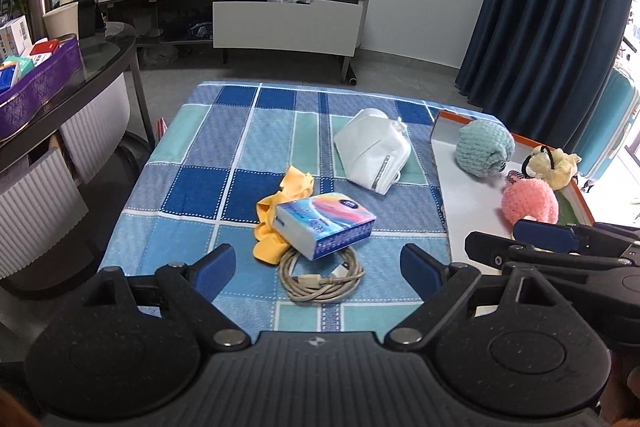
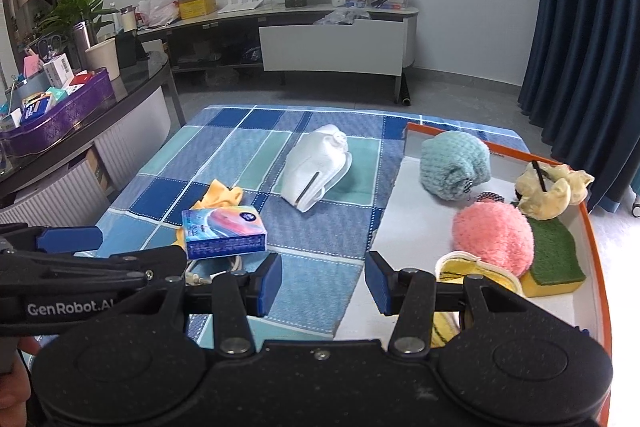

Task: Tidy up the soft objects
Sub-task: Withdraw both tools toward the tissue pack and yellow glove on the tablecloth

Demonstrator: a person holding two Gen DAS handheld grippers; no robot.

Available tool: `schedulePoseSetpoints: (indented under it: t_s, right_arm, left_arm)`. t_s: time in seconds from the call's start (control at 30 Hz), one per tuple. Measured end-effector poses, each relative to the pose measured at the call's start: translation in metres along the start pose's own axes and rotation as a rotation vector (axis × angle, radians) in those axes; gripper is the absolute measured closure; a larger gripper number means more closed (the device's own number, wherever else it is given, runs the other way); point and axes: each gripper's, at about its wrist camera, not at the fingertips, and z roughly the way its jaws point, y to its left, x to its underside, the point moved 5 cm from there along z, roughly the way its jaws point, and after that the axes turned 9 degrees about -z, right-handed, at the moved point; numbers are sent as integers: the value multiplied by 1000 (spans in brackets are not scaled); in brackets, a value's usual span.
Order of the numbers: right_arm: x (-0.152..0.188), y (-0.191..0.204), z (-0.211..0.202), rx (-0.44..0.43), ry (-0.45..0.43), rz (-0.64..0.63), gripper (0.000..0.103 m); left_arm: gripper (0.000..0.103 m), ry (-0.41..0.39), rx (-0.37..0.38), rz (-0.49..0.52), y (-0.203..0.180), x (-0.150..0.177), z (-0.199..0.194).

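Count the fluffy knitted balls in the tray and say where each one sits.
2. The teal knitted ball sits at the tray's far end. The pink knitted ball lies nearer, beside the green-topped sponge. Others may be hidden behind the right claw.

Soft goods spread ahead of two hand-held grippers on a cloth-covered table.

Directly ahead of the left gripper (image 1: 316, 267) lies a coiled cable (image 1: 320, 277), with a tissue pack (image 1: 325, 225) resting on its far edge and a crumpled cloth (image 1: 280, 211) tucked under the pack's left side. Farther ahead and slightly right sits a pouch (image 1: 374, 155). The right gripper (image 2: 323, 283) hangs over the tablecloth (image 2: 224, 155) just left of a tray (image 2: 416, 227). In that tray a fluffy ball (image 2: 494, 239) sits ahead-right, a knitted bundle (image 2: 456, 167) behind it, a scrunchie (image 2: 552, 193) at far right, and a sponge (image 2: 554, 263) beside the ball.
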Motion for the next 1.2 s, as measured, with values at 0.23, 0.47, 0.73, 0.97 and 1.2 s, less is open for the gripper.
schedulePoseSetpoints:
  t_s: [0.23, 0.47, 0.73, 0.97, 1.2]
  right_arm:
    - [6, 10, 12, -53, 25, -7, 43]
    - [6, 21, 28, -112, 49, 4, 32]
    - [-17, 48, 53, -169, 40, -41, 24]
    - [-35, 74, 82, -204, 56, -85, 22]
    - [-25, 56, 95, -69, 114, -108, 22]
  left_arm:
    - [9, 22, -40, -20, 27, 7, 6]
    - [9, 36, -86, -63, 53, 6, 10]
    - [8, 25, -120, -98, 71, 0, 10]
    - [8, 25, -165, -140, 92, -3, 11]
    - [8, 55, -148, -135, 91, -2, 23]
